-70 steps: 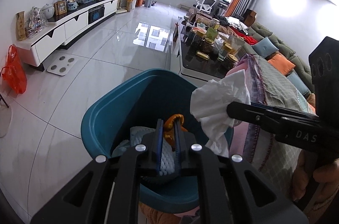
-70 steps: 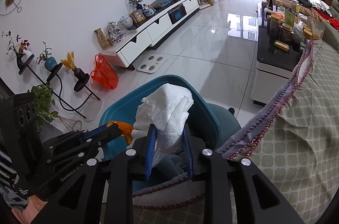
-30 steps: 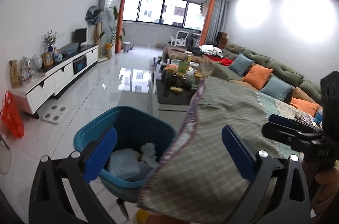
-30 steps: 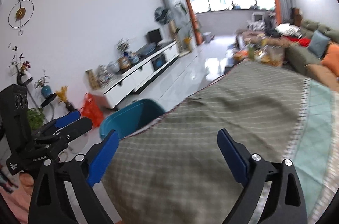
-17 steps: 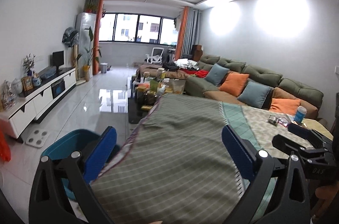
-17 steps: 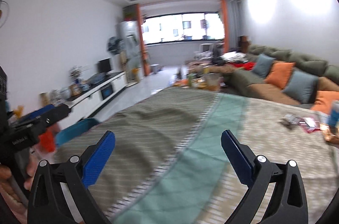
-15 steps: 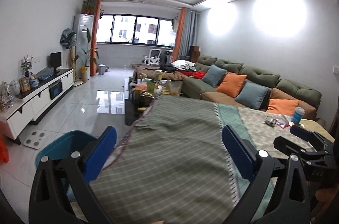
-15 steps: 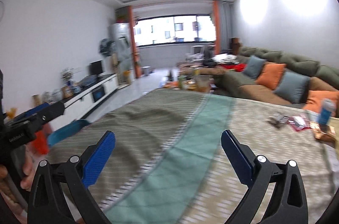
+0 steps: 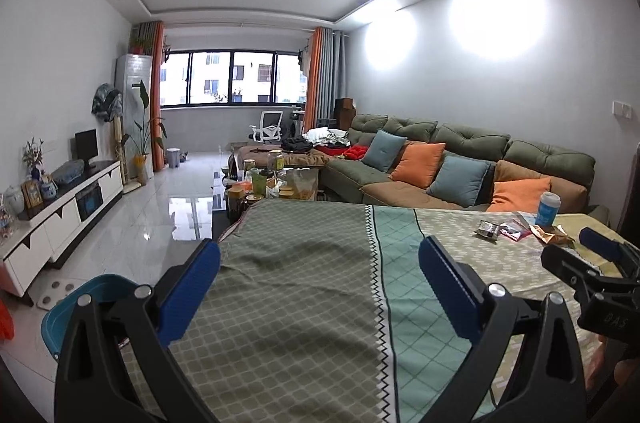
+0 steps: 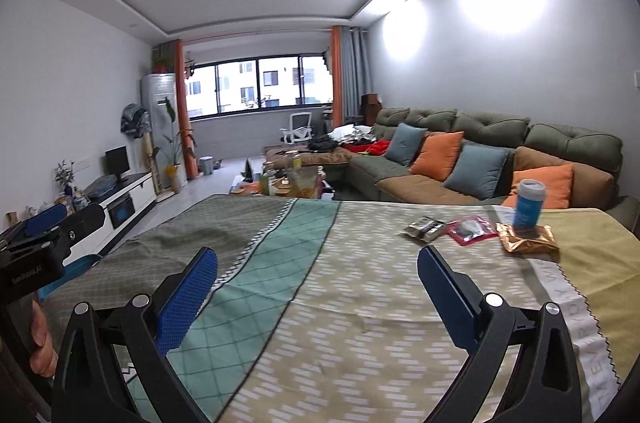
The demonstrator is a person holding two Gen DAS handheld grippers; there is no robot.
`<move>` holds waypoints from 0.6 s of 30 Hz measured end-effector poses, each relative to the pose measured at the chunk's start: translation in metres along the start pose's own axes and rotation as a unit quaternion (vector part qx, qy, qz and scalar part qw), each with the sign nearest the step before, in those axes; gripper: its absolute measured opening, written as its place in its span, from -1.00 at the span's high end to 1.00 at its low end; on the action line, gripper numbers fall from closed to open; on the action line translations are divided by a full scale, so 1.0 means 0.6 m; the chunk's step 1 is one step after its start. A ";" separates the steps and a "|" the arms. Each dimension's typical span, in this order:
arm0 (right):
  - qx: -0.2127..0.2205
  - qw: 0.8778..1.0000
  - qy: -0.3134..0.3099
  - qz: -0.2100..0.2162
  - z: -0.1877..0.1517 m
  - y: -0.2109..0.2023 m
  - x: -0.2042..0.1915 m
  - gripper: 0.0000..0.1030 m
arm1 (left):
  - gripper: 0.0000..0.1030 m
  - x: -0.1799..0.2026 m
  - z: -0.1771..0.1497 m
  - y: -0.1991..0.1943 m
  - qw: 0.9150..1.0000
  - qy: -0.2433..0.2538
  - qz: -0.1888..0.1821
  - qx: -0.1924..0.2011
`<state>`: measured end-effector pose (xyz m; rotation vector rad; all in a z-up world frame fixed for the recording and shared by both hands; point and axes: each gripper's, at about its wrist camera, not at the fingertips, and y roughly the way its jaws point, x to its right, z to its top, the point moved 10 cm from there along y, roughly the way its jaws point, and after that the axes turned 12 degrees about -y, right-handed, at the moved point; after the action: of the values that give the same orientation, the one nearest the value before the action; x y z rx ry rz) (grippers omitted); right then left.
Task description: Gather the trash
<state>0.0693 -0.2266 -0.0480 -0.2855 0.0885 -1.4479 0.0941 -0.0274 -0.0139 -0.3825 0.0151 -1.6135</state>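
Over the cloth-covered table [image 10: 360, 303], both grippers, left [image 9: 320, 287] and right [image 10: 318, 287], gape wide and empty. Wrappers [image 10: 468, 229] lie far right by a can [image 10: 528, 205]; the bin [image 9: 76, 297] sits left. Next step, likely: reaching for a wrapper.

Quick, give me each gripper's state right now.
Left gripper: open, holding nothing.
Right gripper: open, holding nothing.
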 end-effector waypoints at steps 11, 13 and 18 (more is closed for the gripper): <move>0.003 1.000 0.007 -0.011 -0.002 -0.013 0.011 -0.93 | -0.94 0.018 -0.014 -0.001 1.000 0.006 -0.003 -0.002; 0.003 1.000 0.007 -0.011 -0.002 -0.013 0.010 -0.93 | -0.94 0.018 -0.015 -0.002 1.000 0.007 -0.001 -0.002; 0.003 1.000 0.007 -0.012 -0.002 -0.015 0.012 -0.93 | -0.94 0.020 -0.014 -0.003 1.000 0.008 0.004 0.001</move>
<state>0.0611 -0.2345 -0.0460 -0.2716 0.0922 -1.4746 0.0898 -0.0410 -0.0187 -0.3677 0.0257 -1.6086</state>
